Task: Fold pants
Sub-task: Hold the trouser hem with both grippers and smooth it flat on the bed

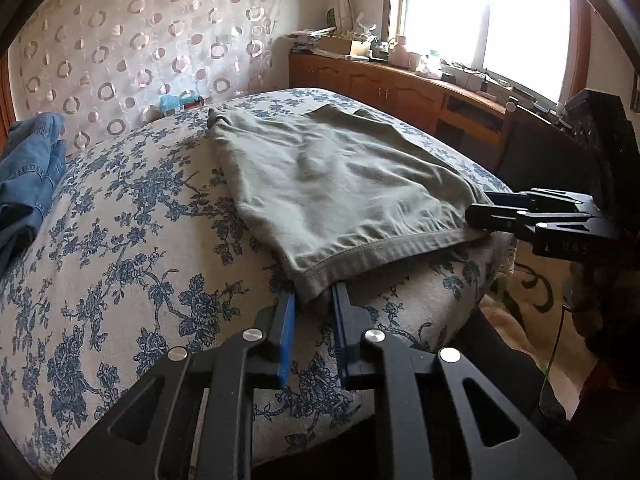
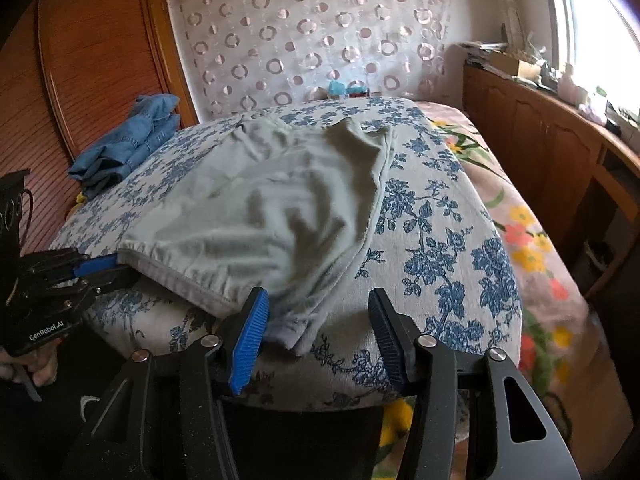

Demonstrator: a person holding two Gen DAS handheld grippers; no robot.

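Note:
Grey-green pants (image 1: pixel 340 184) lie spread on a blue-flowered bedspread (image 1: pixel 132 240), hem toward me. My left gripper (image 1: pixel 314 294) has its blue pads on either side of the near left hem corner, closed on the cloth. In the right wrist view the same pants (image 2: pixel 256 216) run away from me, and the left gripper (image 2: pixel 100 270) pinches their left corner. My right gripper (image 2: pixel 318 312) is open, its pads astride the right hem corner without touching it. It shows in the left wrist view (image 1: pixel 480 212) at the hem's right end.
Folded blue jeans (image 2: pixel 128 140) lie at the bed's far left by a wooden headboard (image 2: pixel 80 60). A wooden cabinet (image 1: pixel 400 88) with clutter runs under the window at the right. A flowered blanket (image 2: pixel 520 220) covers the bed's right side.

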